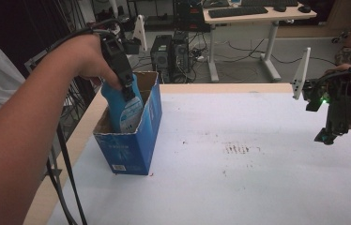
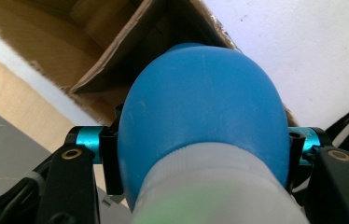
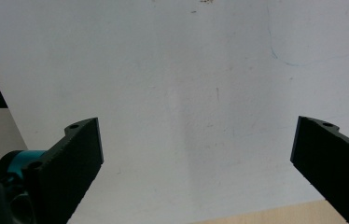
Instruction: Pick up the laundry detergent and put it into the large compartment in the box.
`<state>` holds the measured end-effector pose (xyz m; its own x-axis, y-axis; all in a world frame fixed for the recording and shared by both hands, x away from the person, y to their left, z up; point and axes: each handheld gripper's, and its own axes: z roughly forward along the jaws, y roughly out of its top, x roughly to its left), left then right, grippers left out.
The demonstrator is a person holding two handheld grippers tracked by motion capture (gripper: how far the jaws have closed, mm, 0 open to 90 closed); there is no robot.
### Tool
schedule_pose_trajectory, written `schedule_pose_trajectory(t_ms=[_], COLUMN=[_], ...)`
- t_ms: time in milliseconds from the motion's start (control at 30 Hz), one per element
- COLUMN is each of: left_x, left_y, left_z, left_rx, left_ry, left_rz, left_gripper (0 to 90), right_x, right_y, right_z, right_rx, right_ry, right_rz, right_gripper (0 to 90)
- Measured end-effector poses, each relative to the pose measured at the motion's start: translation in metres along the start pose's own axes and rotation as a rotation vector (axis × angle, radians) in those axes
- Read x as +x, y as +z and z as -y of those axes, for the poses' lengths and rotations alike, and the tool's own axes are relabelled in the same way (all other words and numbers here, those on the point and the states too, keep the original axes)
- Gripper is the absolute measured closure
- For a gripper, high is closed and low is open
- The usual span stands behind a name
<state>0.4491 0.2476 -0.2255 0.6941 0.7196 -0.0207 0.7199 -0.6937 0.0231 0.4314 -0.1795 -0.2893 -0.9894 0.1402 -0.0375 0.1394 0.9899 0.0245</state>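
Note:
A blue plastic bottle (image 1: 125,110) with a white cap end (image 2: 210,186) stands partly inside an open blue cardboard box (image 1: 131,143) at the table's left. My left gripper (image 1: 126,91) is shut on the bottle near its top, pointing down into the box. In the left gripper view the bottle's rounded body (image 2: 200,107) fills the space between the jaws, with the box's brown inside (image 2: 116,56) beyond. At the table's right edge my right gripper (image 1: 328,136) hangs open above the white table cover (image 3: 186,93), nothing between its jaws.
A white sheet (image 1: 239,154) covers the table, with dark smudges (image 1: 237,150) near its middle. Behind the table stand computer towers (image 1: 171,56) and a desk (image 1: 258,14) with keyboards. Cables trail down the table's left side (image 1: 65,178).

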Motion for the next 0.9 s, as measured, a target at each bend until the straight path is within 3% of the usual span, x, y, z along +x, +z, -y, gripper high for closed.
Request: schedule_pose_trajectory(t_ms=[167, 200, 567, 800, 900], left_x=[0.000, 0.000, 0.003, 0.002, 0.001], left_y=[0.015, 0.026, 0.056, 0.068, 0.068], left_z=[-0.001, -0.001, 0.001, 0.002, 0.002], left_rx=[0.012, 0.019, 0.029, 0.053, 0.037], left_ry=[0.034, 0.020, -0.025, 0.008, 0.017], left_rz=[0.007, 0.012, 0.024, 0.016, 0.015], left_gripper=[38.1, 38.1, 38.1, 38.1, 38.1], right_x=[0.000, 0.000, 0.000, 0.000, -0.001], right_y=[0.000, 0.001, 0.004, 0.005, 0.005], right_z=[0.000, 0.001, 0.001, 0.000, -0.001], right_rx=[0.001, -0.003, -0.003, -0.004, -0.003], right_ry=[0.009, 0.002, 0.008, 0.001, 0.001], right_rz=[-0.005, -0.005, -0.008, -0.010, -0.008], right_gripper=[1.3, 1.3, 1.3, 1.3, 1.3])
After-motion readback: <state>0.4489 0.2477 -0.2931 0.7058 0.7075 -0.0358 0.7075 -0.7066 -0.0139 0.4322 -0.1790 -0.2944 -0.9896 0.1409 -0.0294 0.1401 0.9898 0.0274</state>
